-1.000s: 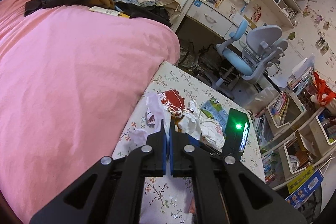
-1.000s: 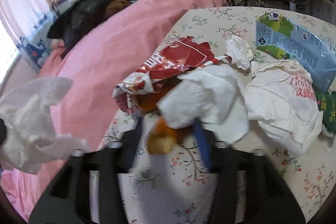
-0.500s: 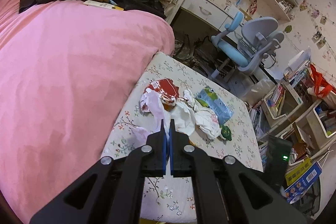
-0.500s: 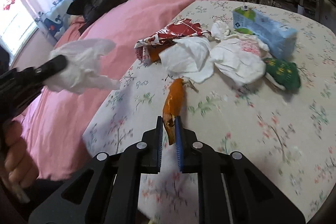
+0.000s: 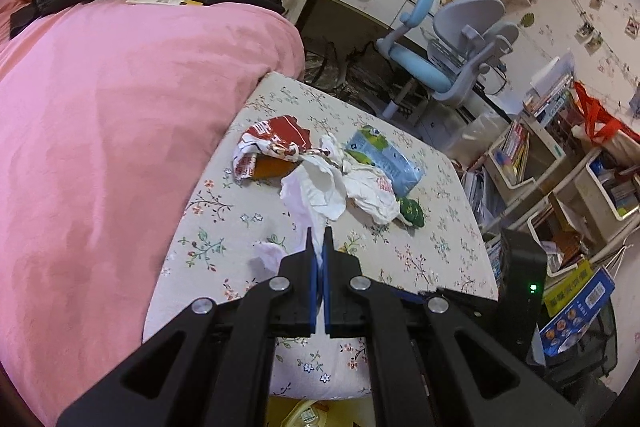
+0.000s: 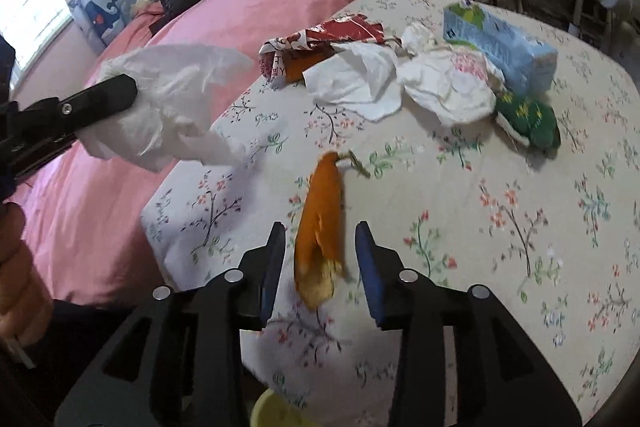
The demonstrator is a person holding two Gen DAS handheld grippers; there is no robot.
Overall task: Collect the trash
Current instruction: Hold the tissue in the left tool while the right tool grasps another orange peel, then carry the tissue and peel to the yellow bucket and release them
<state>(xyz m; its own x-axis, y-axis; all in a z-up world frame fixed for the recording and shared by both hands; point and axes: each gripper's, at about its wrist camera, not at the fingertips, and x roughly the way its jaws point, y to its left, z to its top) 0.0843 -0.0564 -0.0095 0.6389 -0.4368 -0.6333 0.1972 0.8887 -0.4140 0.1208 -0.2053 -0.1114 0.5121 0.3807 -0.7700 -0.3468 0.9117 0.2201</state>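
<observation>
Nearest, the right gripper point(image 6: 320, 259) has just been opening; the orange peel point(image 6: 320, 227) sits loose between its parted jaws above the floral table point(image 6: 520, 227). Beyond, the left gripper point(image 5: 318, 247) is clamped on a white tissue point(image 6: 172, 107), wrappers point(image 6: 340, 35) farther back.

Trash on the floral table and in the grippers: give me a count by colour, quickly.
White tissue or paper: 4
Red wrapper: 1
Orange peel: 1
Blue-green packet: 1
Green wrapper: 1
Total: 8
</observation>
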